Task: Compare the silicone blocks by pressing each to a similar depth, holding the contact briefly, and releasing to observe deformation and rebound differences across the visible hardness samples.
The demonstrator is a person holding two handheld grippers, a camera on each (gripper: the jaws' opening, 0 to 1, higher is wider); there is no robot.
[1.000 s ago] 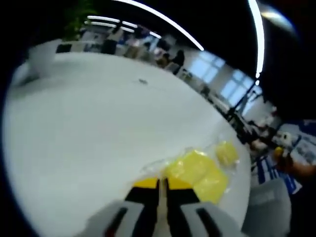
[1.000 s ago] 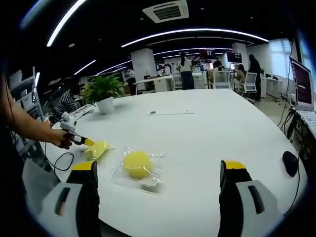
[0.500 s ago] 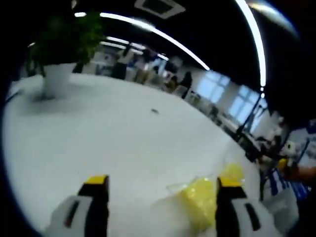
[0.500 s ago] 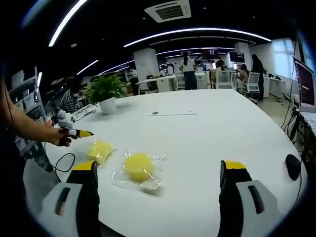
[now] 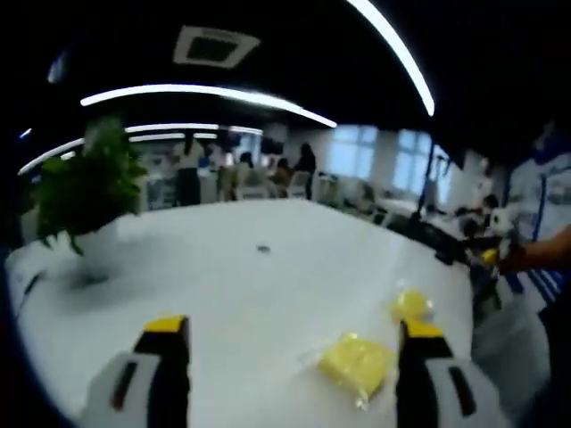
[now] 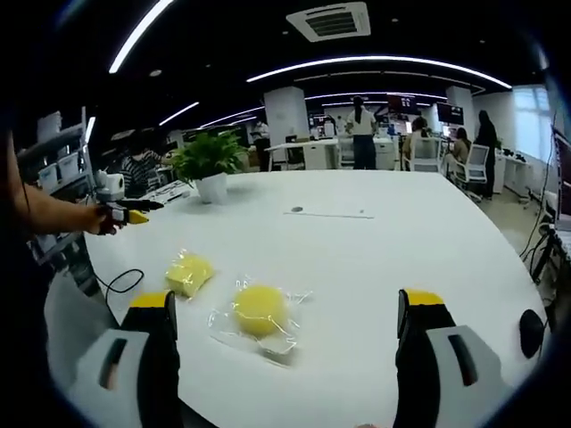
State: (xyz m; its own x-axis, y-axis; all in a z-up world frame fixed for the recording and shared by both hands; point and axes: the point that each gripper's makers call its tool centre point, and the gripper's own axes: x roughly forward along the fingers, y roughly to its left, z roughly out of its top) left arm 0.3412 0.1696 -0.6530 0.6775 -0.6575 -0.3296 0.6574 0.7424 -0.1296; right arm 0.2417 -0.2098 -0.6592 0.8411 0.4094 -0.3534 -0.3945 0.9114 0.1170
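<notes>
Two yellow silicone blocks in clear plastic wrap lie on the white table (image 6: 375, 250). In the right gripper view the round block (image 6: 259, 310) sits between my right gripper's (image 6: 285, 334) wide-open jaws, and the square block (image 6: 189, 272) lies to its left. A hand holds my left gripper (image 6: 129, 215) in the air, left of and apart from the square block. In the left gripper view my left gripper (image 5: 293, 357) is open, with the square block (image 5: 355, 366) near its right jaw and the round block (image 5: 410, 305) beyond it. Neither gripper touches a block.
A potted plant (image 6: 211, 165) stands on the table behind the blocks, seen also as the plant (image 5: 85, 192) in the left gripper view. A black cable (image 6: 116, 283) loops at the table's left edge, and a dark mouse (image 6: 533, 325) lies at the right. People and desks fill the office behind.
My left gripper was shut with its tips at the square block; it has opened and drawn up and away from it. The right gripper stays open with its view shifted slightly.
</notes>
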